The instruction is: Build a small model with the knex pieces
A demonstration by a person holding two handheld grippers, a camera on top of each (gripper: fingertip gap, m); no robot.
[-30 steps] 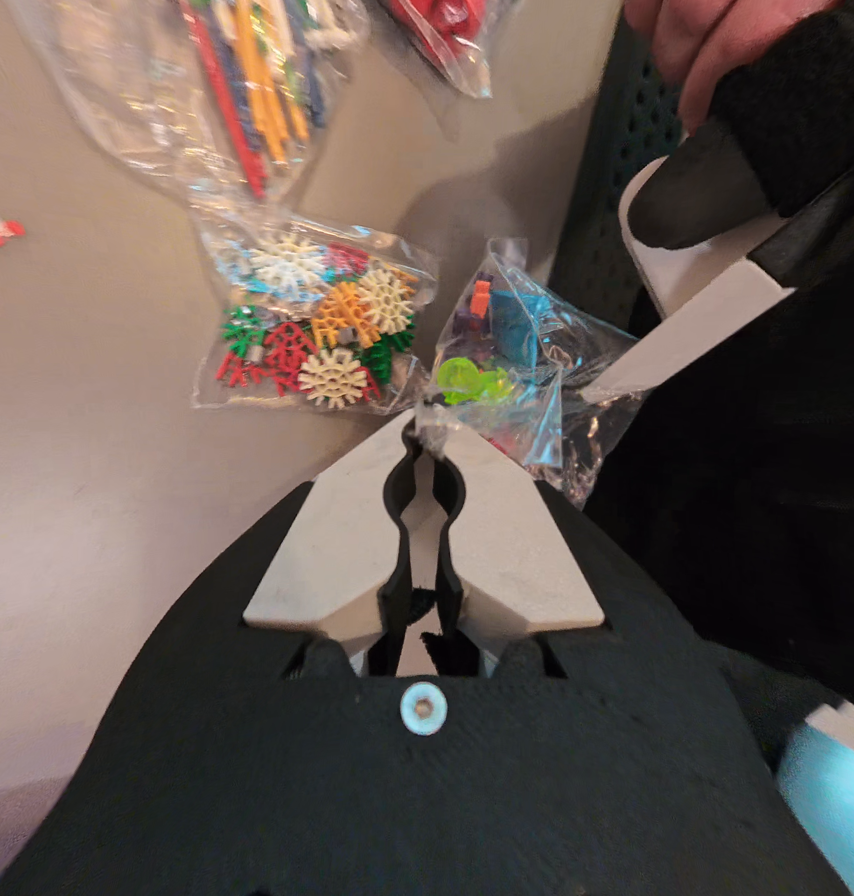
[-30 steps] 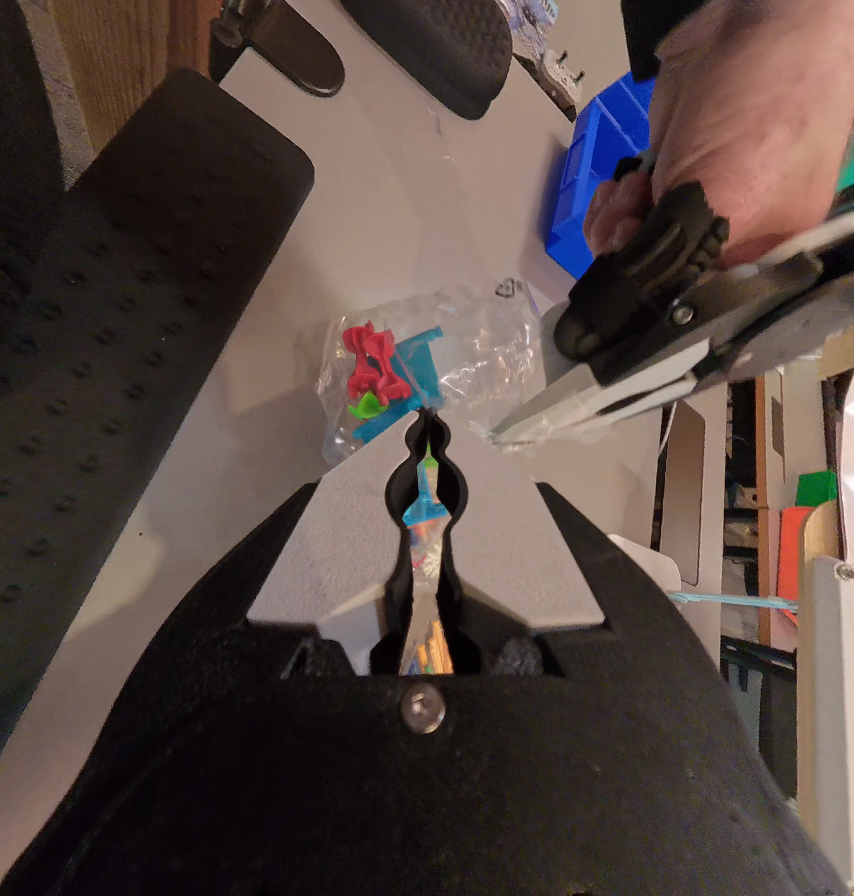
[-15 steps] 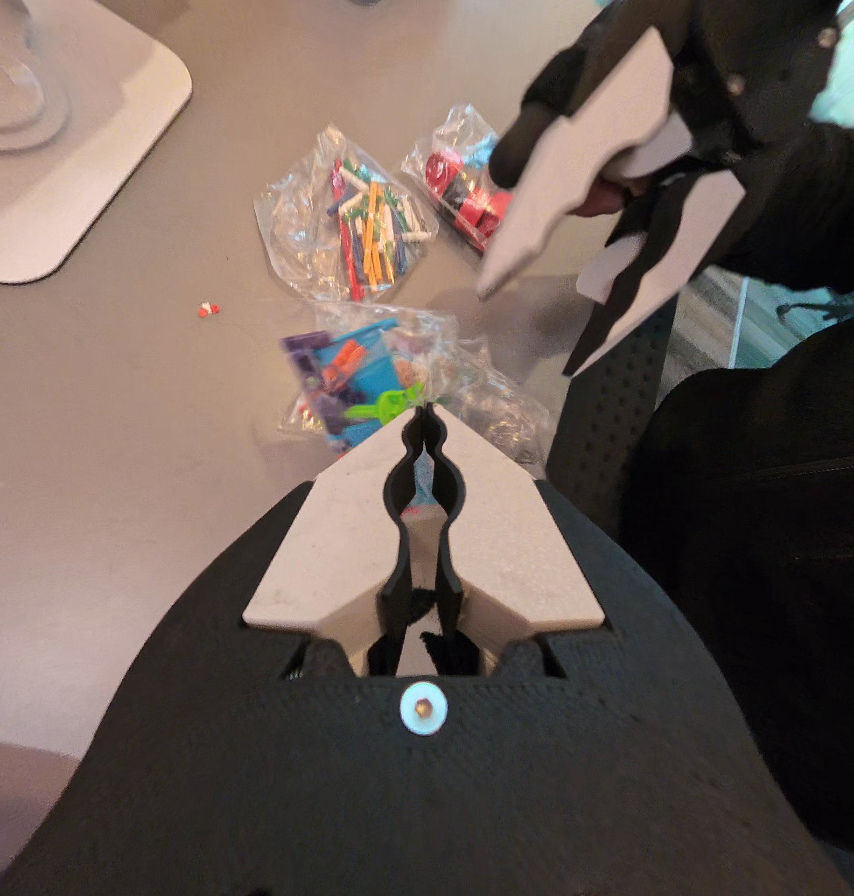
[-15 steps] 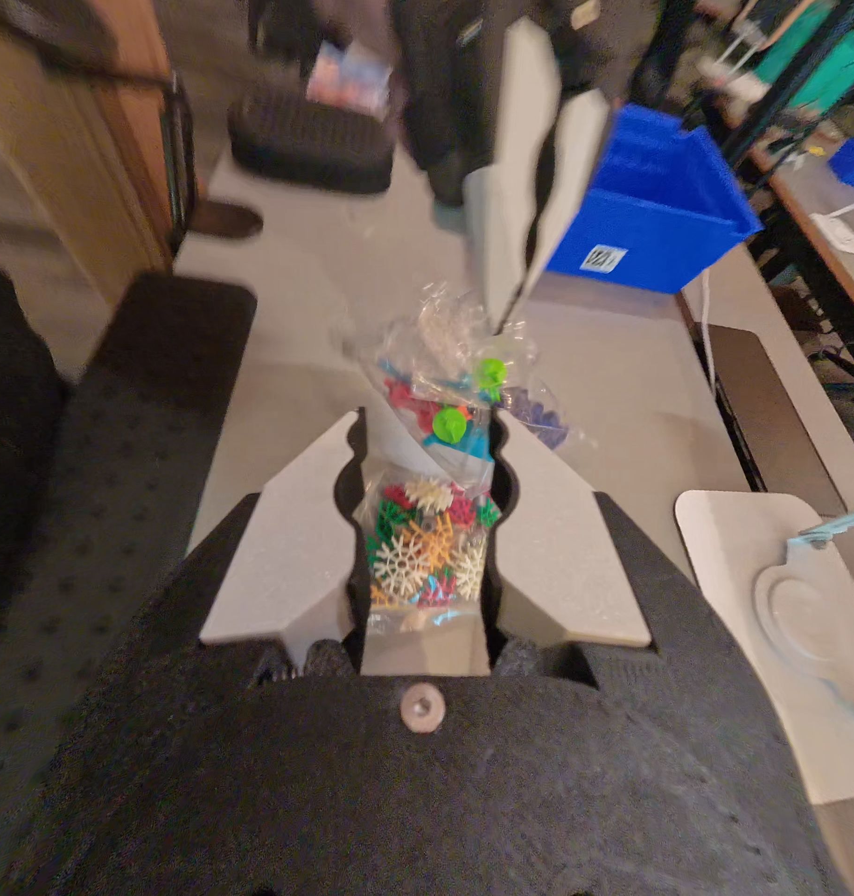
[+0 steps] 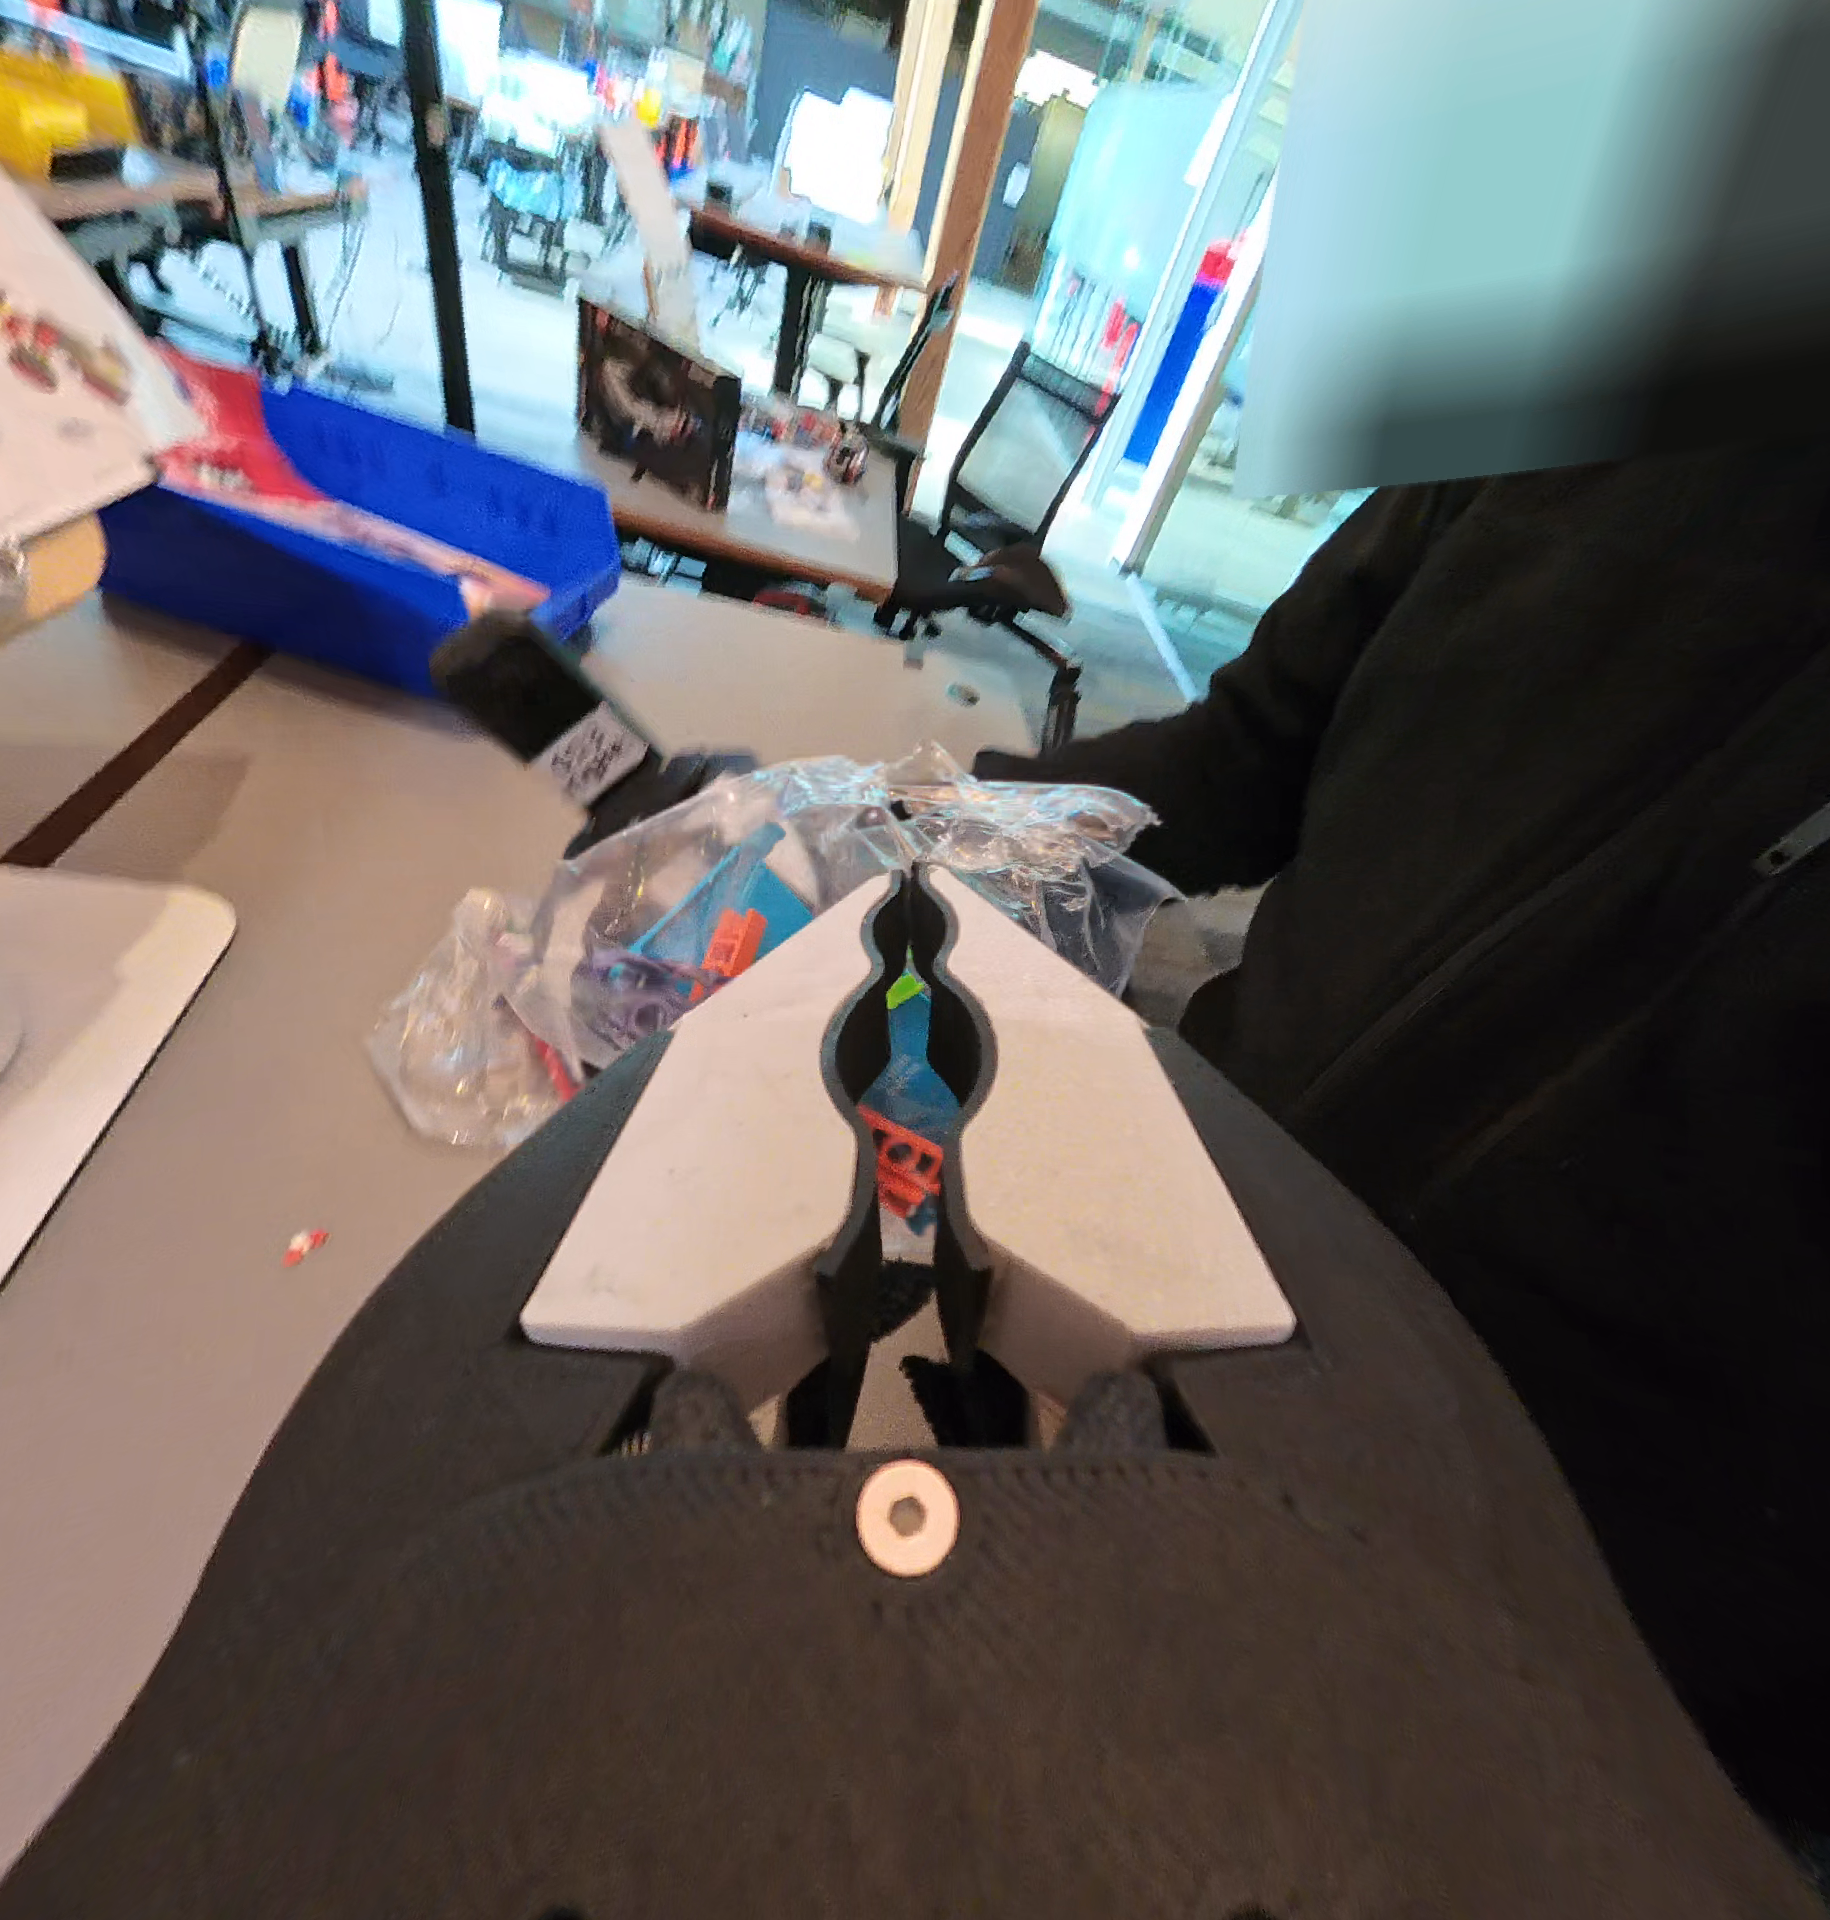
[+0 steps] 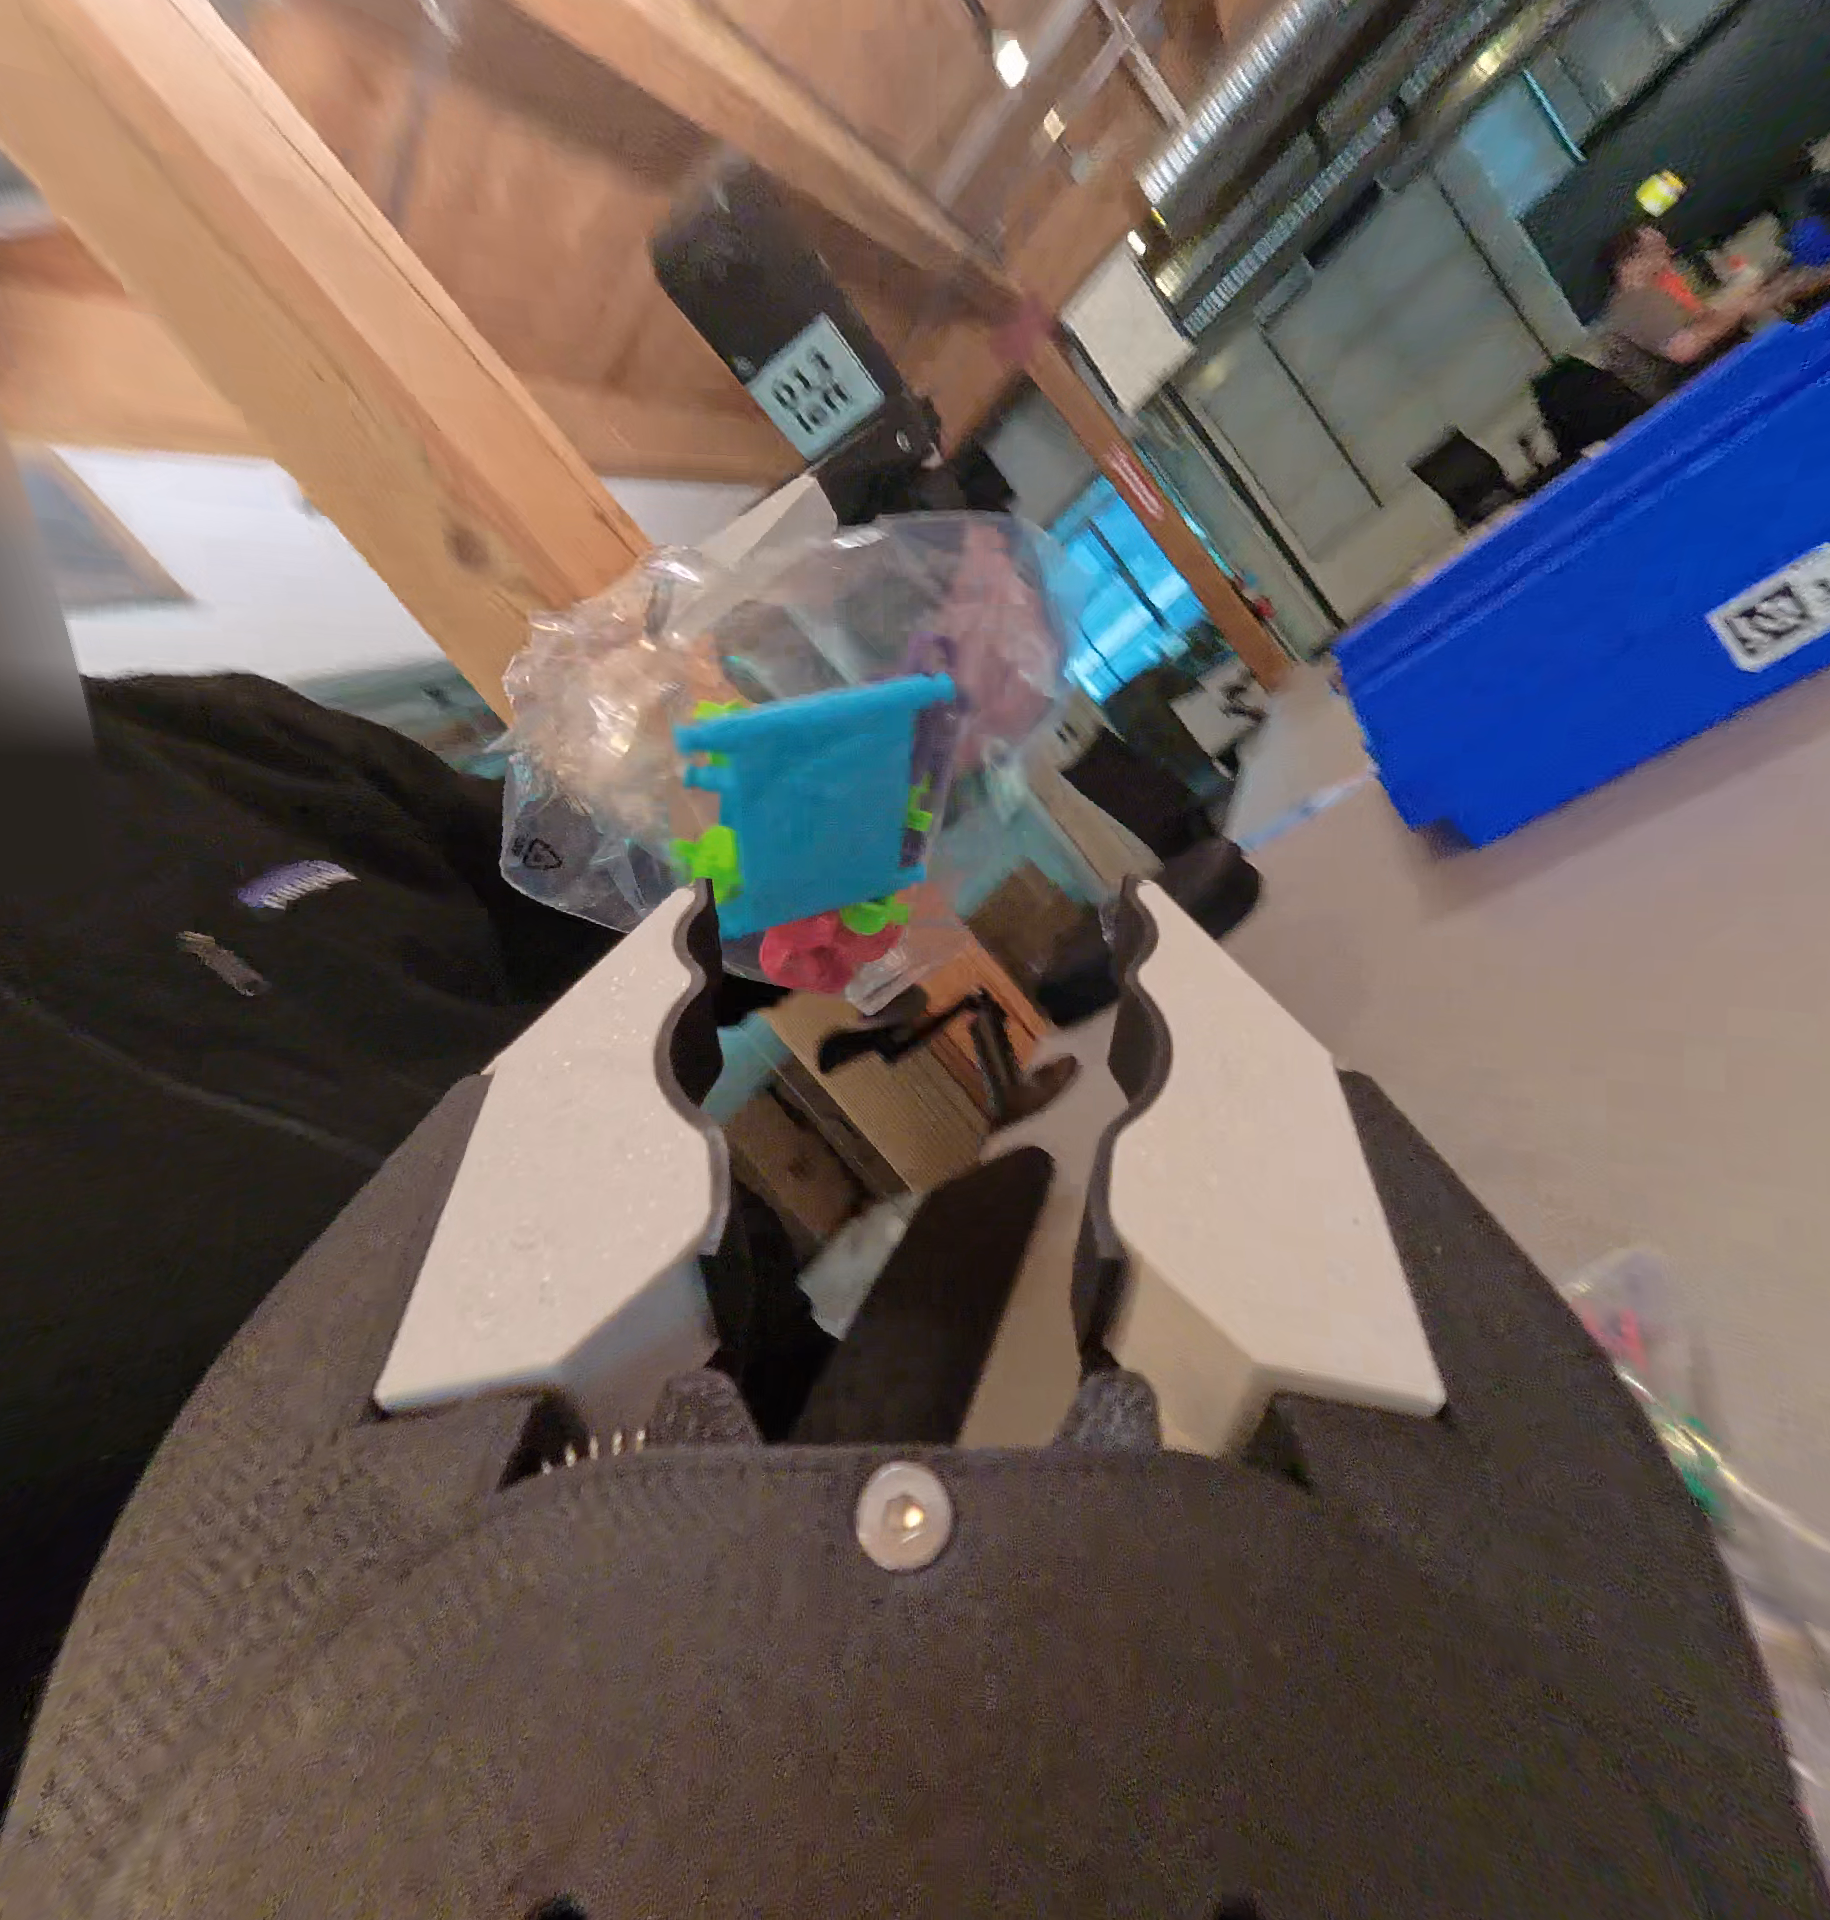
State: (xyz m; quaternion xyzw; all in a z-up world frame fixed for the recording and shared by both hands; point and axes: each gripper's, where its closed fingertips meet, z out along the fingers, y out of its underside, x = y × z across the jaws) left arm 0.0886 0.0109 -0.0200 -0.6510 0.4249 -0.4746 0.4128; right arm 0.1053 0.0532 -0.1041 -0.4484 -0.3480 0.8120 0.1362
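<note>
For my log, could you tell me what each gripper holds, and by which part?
Left gripper: shut on the bag's crumpled top edge. Right gripper: open, holding nothing.

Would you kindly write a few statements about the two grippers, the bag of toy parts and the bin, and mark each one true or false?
1. The left gripper is shut on the clear plastic bag. True.
2. The right gripper is shut on the same bag. False: its fingers stand wide apart, and the bag shows just beyond their tips.
3. The bag holds a blue flat piece and small green pieces. True.
4. The bin on the table is red. False: it is blue.
5. A person in a dark jacket is beside the left gripper. True.
</note>
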